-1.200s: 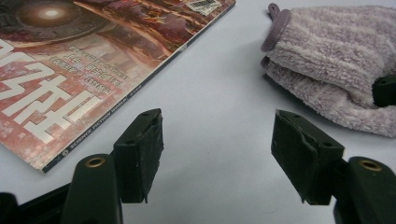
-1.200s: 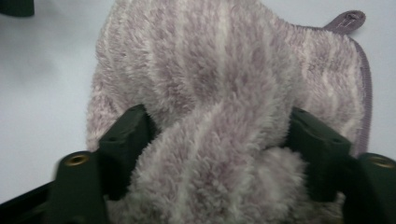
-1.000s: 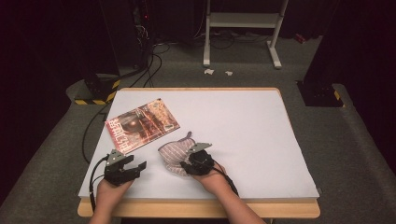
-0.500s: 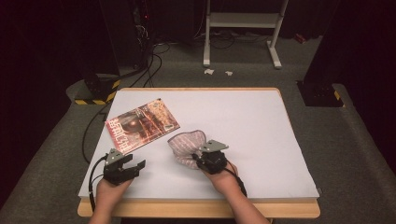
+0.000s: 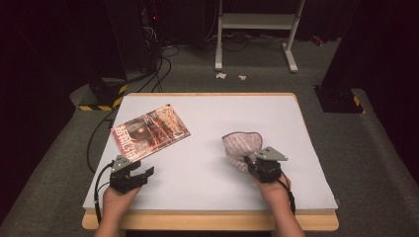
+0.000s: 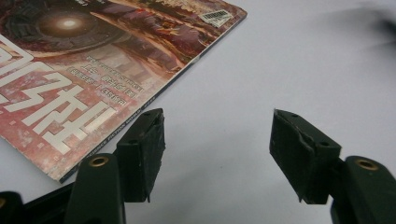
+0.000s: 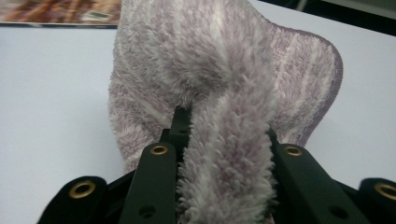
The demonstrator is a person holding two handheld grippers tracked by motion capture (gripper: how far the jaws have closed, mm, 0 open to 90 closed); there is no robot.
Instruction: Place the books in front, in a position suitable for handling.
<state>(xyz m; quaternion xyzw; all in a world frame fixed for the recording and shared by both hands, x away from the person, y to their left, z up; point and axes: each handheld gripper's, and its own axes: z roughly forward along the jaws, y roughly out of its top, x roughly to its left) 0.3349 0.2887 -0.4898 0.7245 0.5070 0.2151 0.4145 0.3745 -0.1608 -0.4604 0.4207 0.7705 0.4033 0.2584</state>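
While your right gripper (image 5: 251, 165) pinches a fold of the fuzzy purple-striped cloth (image 5: 240, 147) between its jaws, which have just been closing, the cloth bunches on the white table (image 5: 207, 163), right of centre. Your left gripper (image 5: 137, 174) rests open and empty just beside the magazine (image 5: 150, 131).

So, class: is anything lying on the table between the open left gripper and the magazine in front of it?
Nothing visible does. The left gripper stands open just short of the magazine, with bare table between its jaws. The cloth lies off to the side, clamped in the right gripper.
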